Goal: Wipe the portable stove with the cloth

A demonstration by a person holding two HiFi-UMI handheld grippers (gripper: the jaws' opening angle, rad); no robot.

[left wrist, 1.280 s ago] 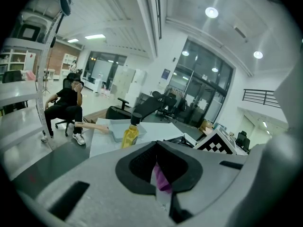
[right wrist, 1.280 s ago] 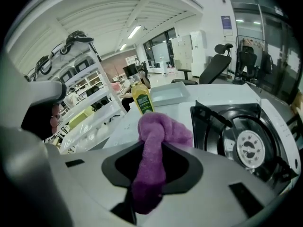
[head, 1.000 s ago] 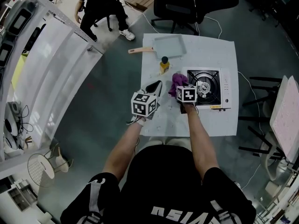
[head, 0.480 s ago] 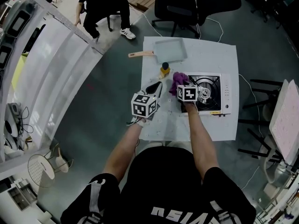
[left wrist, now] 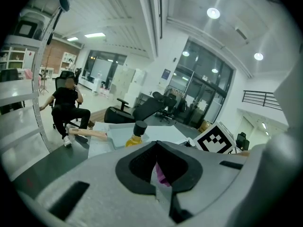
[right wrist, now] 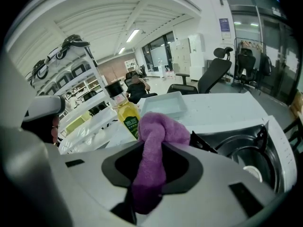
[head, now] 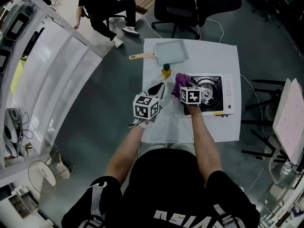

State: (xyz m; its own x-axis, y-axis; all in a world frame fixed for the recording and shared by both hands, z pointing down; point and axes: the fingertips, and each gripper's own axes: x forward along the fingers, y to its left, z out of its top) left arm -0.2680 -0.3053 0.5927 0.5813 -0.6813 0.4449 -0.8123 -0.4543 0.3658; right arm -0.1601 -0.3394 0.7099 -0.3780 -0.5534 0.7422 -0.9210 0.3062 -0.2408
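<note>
Right gripper (right wrist: 152, 155) clamps purple cloth (right wrist: 163, 129) by the stove (head: 228, 93); left gripper (left wrist: 156, 143) seems closed, empty; bottle (right wrist: 127, 115) label unreadable.

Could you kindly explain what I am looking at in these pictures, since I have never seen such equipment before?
There is no robot here: a person carries two hand-held two-jaw tools. One picture comes from a camera on the person's head, looking steeply down. The other two come from cameras riding on each tool, looking along its jaws. On the white-covered table lie a portable stove, a bottle of yellow liquid and a pale square pan with a wooden handle. The right tool grips a purple cloth right by the stove. The left tool is closed and holds nothing.
</note>
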